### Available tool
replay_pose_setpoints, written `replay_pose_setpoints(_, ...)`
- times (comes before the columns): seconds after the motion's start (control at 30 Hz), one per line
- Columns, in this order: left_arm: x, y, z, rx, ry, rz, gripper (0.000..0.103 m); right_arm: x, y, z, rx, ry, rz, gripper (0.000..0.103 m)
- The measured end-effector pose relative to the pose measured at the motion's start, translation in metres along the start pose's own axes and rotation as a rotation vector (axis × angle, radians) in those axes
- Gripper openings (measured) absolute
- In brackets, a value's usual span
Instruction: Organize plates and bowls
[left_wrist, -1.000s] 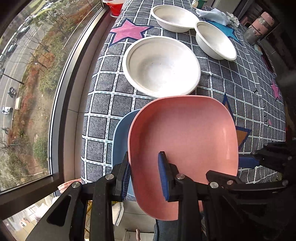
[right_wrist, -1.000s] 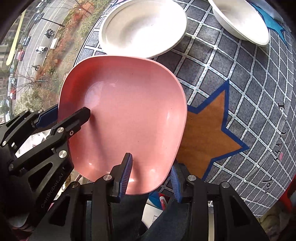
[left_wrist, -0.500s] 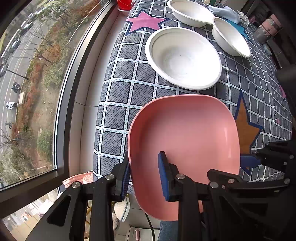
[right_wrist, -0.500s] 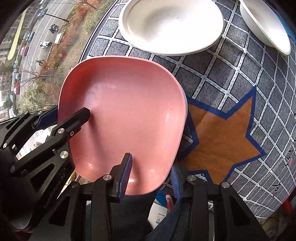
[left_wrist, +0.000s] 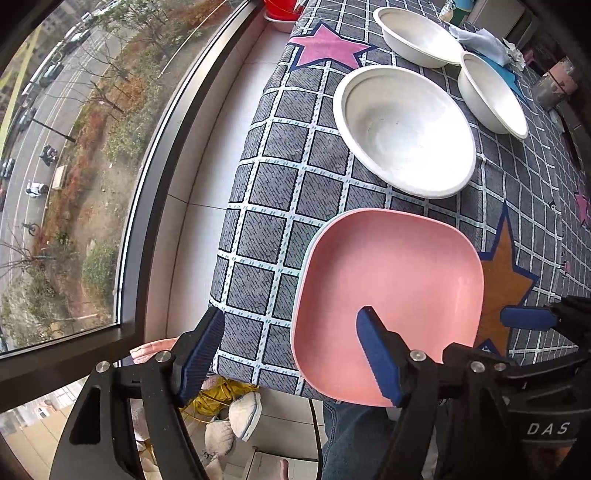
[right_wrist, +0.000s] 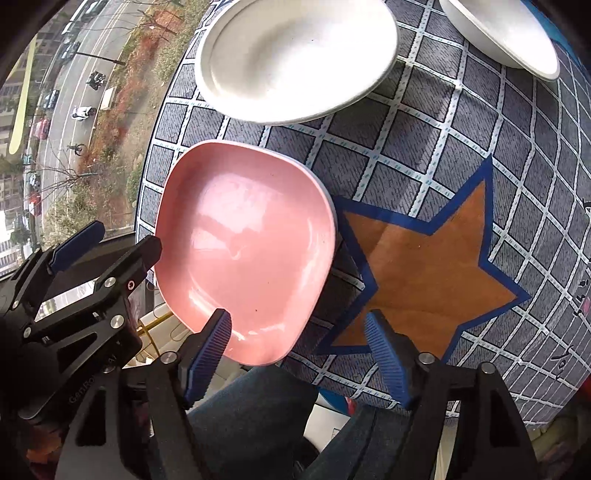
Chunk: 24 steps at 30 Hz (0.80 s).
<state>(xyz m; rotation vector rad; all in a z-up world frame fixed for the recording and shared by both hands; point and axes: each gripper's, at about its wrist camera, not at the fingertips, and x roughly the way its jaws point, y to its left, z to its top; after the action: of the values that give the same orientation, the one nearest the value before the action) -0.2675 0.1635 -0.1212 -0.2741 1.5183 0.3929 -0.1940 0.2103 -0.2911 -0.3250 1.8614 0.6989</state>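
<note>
Checked cloth by the window, and your pink plate (left_wrist: 388, 295) sits at the table's near edge, nested on a pale plate whose rim just peeks out. Both grippers are letting go: left gripper (left_wrist: 291, 354) and right gripper (right_wrist: 299, 354) have jaws opening, pads clear of the rim. Stacking looks done; next, probably the white bowl (left_wrist: 402, 129) just beyond.

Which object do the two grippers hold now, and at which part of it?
Nothing is held. The left gripper and right gripper are opening, pads clear of the pink plate, which rests on another plate on the checked tablecloth.
</note>
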Motion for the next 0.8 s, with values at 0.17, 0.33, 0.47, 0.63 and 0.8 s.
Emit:
replay_pose_setpoints(0.17,-0.001,-0.01,0.001,0.039,-0.001,0.005,0.079,0.001,-0.019,0.001,0.054,0.005,-0.001,0.084)
replay_pose_setpoints(0.33,-0.003,-0.015,0.003,0.044,-0.01,0.004,0.08,-0.001,-0.028,0.002,0.083,0.004,0.003,0.084)
replay_pose_setpoints(0.47,-0.008,-0.013,-0.001,0.033,-0.01,0.008,0.08,-0.013,-0.047,0.005,0.111,-0.04,-0.133,0.084)
replay_pose_setpoints(0.63,-0.002,0.002,-0.005,-0.013,-0.004,0.01,0.08,-0.007,-0.055,0.01,0.093,-0.011,-0.388,0.084)
replay_pose_setpoints(0.8,0.003,0.014,-0.006,-0.057,0.004,0.003,0.08,0.016,-0.041,0.012,0.014,0.066,-0.439,0.084)
